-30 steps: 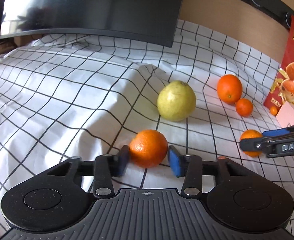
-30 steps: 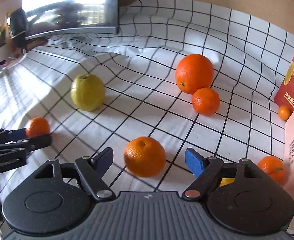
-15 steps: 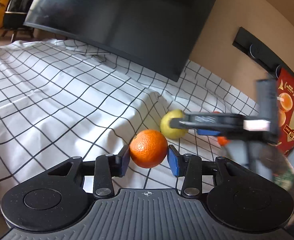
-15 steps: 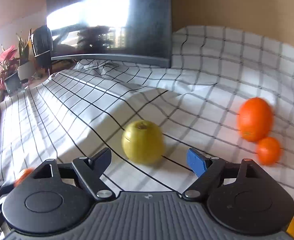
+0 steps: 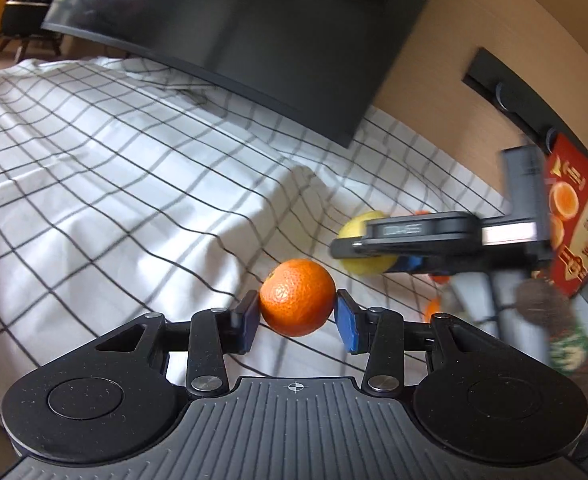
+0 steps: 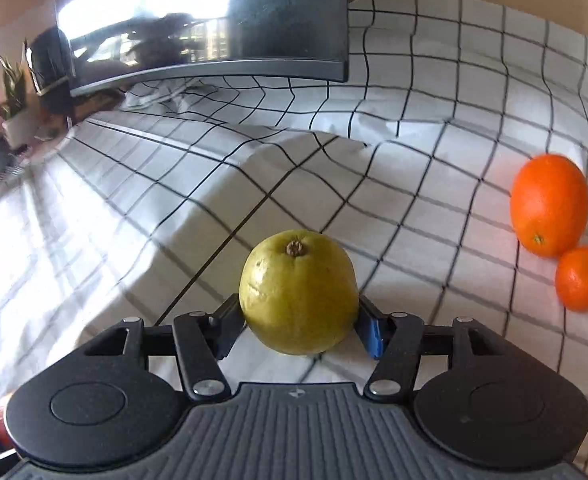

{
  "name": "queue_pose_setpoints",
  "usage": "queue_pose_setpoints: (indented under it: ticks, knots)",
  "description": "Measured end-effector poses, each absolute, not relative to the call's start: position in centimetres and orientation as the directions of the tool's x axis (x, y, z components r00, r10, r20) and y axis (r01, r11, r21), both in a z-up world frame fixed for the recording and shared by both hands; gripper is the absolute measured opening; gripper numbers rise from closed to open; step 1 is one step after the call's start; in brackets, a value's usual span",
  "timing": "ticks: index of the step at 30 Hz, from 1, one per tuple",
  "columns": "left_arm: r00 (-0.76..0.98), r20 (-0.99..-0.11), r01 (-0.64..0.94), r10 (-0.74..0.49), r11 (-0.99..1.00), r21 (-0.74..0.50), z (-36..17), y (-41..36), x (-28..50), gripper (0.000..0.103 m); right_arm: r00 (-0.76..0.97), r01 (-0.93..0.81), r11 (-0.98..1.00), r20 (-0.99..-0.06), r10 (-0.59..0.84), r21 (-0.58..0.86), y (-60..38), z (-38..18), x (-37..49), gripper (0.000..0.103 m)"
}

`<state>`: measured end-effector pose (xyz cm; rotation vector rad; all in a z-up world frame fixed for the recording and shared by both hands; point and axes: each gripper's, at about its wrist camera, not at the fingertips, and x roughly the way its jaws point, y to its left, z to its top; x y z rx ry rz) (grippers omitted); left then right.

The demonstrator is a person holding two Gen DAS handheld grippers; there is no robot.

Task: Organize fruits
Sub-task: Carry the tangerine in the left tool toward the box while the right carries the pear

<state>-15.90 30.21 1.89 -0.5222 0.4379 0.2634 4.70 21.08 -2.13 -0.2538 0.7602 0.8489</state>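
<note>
My left gripper (image 5: 297, 320) is shut on a small orange (image 5: 297, 298), held a little above the checked cloth (image 5: 113, 160). A yellow-green pear (image 6: 298, 292) rests on the cloth in the right wrist view. My right gripper (image 6: 300, 326) has a finger on each side of it. Its jaws are closing, and both pads touch the pear's flanks. In the left wrist view the right gripper (image 5: 348, 249) reaches in from the right and covers part of the pear (image 5: 356, 224).
A large orange (image 6: 550, 210) and a smaller one (image 6: 582, 278) lie together at the right. A dark monitor (image 6: 201, 20) stands at the back of the cloth. A red fruit box (image 5: 578, 232) stands at the far right. The cloth is rumpled into a ridge behind the pear.
The left gripper lifted its orange off the cloth and turned left. The right gripper left a small orange, moved to the pear, and its jaws came in against it.
</note>
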Motion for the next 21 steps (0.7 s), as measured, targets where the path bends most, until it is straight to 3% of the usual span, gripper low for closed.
queue_pose_setpoints:
  ticks: [4, 11, 16, 21]
  knots:
    - [0.880, -0.467, -0.299, 0.083, 0.861, -0.411, 2.7, 27.9, -14.9, 0.045, 0.356, -0.781, 0.605, -0.686, 0.635, 0.154, 15.4, 0.6, 3.1, 0.059]
    - [0.876, -0.468, -0.090, -0.115, 0.915, -0.394, 3.2, 18.7, -9.5, 0.045, 0.451, -0.766, 0.639, -0.652, 0.609, 0.068, -0.8, 3.9, -0.7, 0.059]
    - [0.843, -0.465, 0.080, -0.269, 0.919, -0.387, 1.8, 9.4, -5.3, 0.046, 0.582, -0.656, 0.755, -0.638, 0.504, -0.002, -11.3, 2.9, -1.4, 0.059]
    - [0.834, -0.476, 0.114, -0.279, 0.931, -0.346, 0.5, 4.0, -3.7, 0.046, 0.632, -0.576, 0.817, -0.640, 0.437, -0.010, -18.1, 0.2, -0.6, 0.059]
